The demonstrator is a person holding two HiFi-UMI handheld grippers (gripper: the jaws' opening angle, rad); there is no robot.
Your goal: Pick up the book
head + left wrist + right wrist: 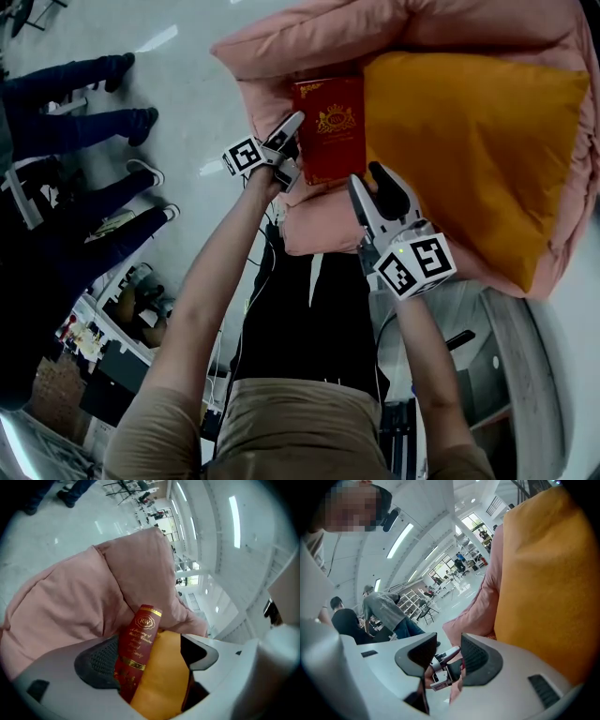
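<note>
A red book (330, 127) with gold print lies on a pink cushion (281, 47), against an orange pillow (469, 141). My left gripper (290, 150) straddles the book's near left corner. In the left gripper view the book's spine (136, 648) stands tilted between the jaws of the left gripper (150, 657) and leans on the left pad (96, 663); the right pad (201, 652) stands apart from it, with the orange pillow (161, 677) showing in the gap. My right gripper (373, 185) hovers open at the pillow's near edge. Nothing is between the jaws of that right gripper (443, 656).
People's legs and shoes (84, 94) stand on the pale floor at the left. In the right gripper view a person in a grey shirt (382, 609) bends over near shelves. A grey curved rim (525, 375) lies at the lower right.
</note>
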